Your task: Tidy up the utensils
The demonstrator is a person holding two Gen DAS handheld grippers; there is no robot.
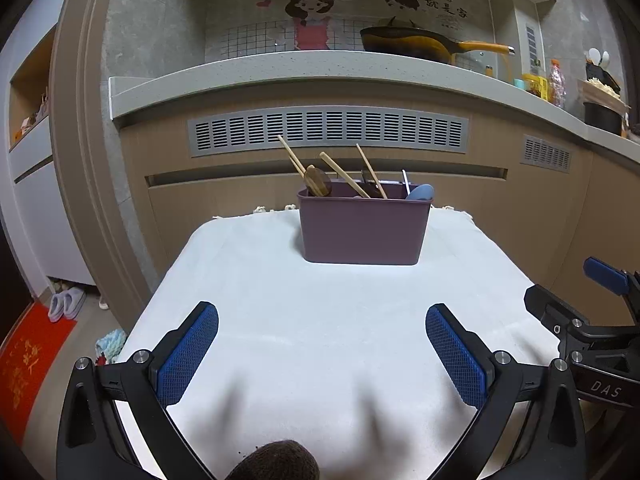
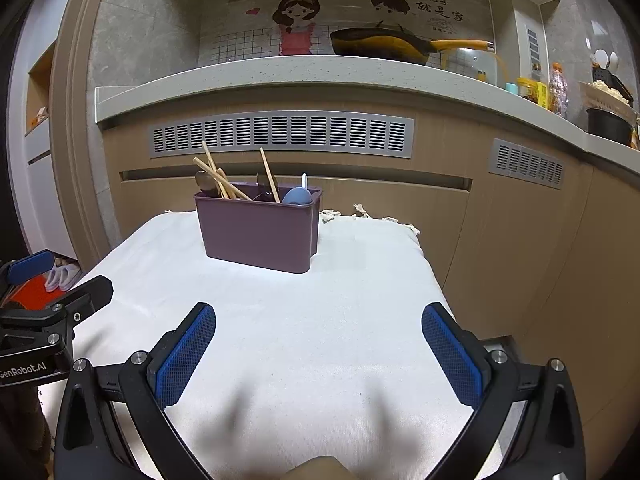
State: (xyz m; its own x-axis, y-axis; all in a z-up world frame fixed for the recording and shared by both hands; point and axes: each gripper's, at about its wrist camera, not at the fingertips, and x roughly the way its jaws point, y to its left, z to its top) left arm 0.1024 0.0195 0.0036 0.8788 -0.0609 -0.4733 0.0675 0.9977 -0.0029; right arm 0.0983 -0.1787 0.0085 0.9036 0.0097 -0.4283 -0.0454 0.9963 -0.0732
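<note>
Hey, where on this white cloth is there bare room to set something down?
The white cloth is bare from the purple holder forward to both open grippers, left gripper and right gripper, and on either side of the holder. Only the holder itself is crowded, with chopsticks and spoons.

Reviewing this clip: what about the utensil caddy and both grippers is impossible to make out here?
- Purple caddy: its wall hides the lower ends of the chopsticks and the blue spoon in both views.
- Dark utensils behind the chopsticks: too small and dim to identify.
- Right gripper in the left wrist view: cut off by the frame edge.
- Left gripper in the right wrist view: likewise cut off.
</note>
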